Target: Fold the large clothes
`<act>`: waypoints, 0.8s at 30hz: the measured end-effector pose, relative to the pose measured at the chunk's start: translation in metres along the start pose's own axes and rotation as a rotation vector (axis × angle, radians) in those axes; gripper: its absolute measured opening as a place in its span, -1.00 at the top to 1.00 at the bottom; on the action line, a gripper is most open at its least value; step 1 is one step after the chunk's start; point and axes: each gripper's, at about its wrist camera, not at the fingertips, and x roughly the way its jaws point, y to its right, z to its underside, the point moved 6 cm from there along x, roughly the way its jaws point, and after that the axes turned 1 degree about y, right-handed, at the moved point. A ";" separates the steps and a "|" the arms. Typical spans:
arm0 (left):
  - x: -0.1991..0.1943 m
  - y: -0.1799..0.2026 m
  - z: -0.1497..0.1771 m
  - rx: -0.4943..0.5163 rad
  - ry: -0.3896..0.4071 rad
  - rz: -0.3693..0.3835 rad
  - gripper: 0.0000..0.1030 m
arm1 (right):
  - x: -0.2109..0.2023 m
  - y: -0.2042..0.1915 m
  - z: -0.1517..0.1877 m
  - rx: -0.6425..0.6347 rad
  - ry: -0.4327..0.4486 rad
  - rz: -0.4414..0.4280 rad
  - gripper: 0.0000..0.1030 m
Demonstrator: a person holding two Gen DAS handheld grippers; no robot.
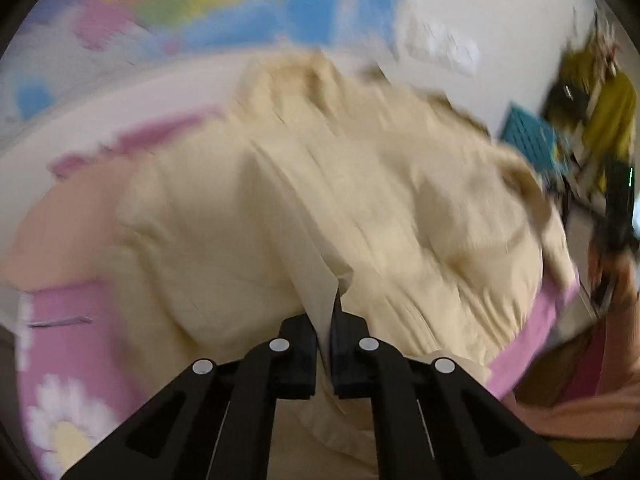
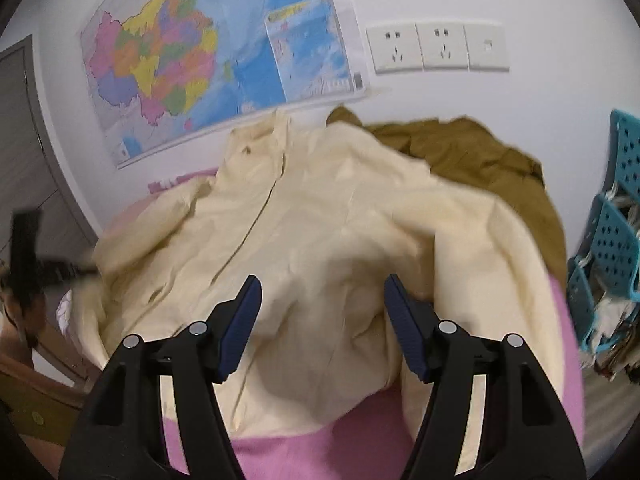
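Pinching a fold of the cream jacket (image 1: 280, 184), left tool (image 1: 325, 320) clenched; right tool (image 2: 322, 300) released above it

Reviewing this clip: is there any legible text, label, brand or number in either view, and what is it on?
No text can be read in either view.
Wall map: small dark print at its top left corner and an inset legend, too small to read.
Wall sockets: no readable marking.
Cream jacket: no label showing.
Left wrist view: motion-blurred; map unreadable.
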 end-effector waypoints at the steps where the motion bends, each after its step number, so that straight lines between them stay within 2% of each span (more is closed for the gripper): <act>1: -0.016 -0.014 -0.008 -0.012 0.048 -0.044 0.93 | 0.002 0.002 0.005 0.020 -0.010 -0.021 -0.22; 2: -0.028 -0.027 -0.016 -0.021 0.083 -0.100 0.93 | 0.003 0.004 0.009 0.040 -0.013 -0.038 -0.22; 3: -0.044 -0.049 -0.026 -0.040 0.122 -0.185 0.93 | 0.004 0.007 0.013 0.057 -0.018 -0.050 -0.22; 5: -0.061 -0.082 -0.037 -0.071 0.162 -0.296 0.93 | 0.005 0.011 0.020 0.078 -0.029 -0.061 -0.23; 7: -0.067 -0.123 -0.045 -0.101 0.157 -0.414 0.90 | 0.006 0.012 0.026 0.082 -0.038 -0.075 -0.24; 8: -0.064 -0.131 -0.046 -0.095 0.140 -0.463 0.82 | 0.007 0.013 0.029 0.081 -0.041 -0.073 -0.30; 9: -0.057 -0.145 -0.044 -0.075 0.116 -0.556 0.57 | 0.007 0.014 0.031 0.080 -0.045 -0.072 -0.33; 10: -0.047 -0.162 -0.039 -0.050 0.070 -0.732 0.31 | 0.006 0.016 0.034 0.083 -0.045 -0.073 -0.36; 11: -0.038 -0.172 -0.034 -0.027 0.035 -0.858 -0.20 | 0.006 0.017 0.037 0.089 -0.045 -0.079 -0.39; 12: -0.025 -0.181 -0.023 0.015 -0.016 -0.998 -0.31 | 0.004 0.019 0.041 0.095 -0.048 -0.085 -0.40; 13: -0.017 -0.183 -0.015 0.023 -0.043 -1.002 -0.29 | 0.004 0.019 0.044 0.093 -0.051 -0.080 -0.42; 15: -0.006 -0.176 0.003 -0.018 -0.063 -0.861 -0.26 | 0.002 0.019 0.053 0.080 -0.067 -0.083 -0.46; 18: -0.019 -0.129 0.023 -0.046 0.075 -0.440 -0.34 | -0.002 0.014 0.074 0.030 -0.103 -0.087 -0.49; 20: -0.032 -0.100 0.034 -0.012 0.147 -0.269 -0.44 | -0.002 0.009 0.086 -0.026 -0.128 -0.070 -0.51; 22: -0.042 -0.065 0.051 0.067 0.182 -0.127 -0.52 | 0.003 0.001 0.099 -0.097 -0.149 -0.038 -0.52; 24: -0.039 -0.042 0.066 0.127 0.167 -0.064 -0.56 | 0.011 -0.004 0.107 -0.155 -0.166 0.006 -0.52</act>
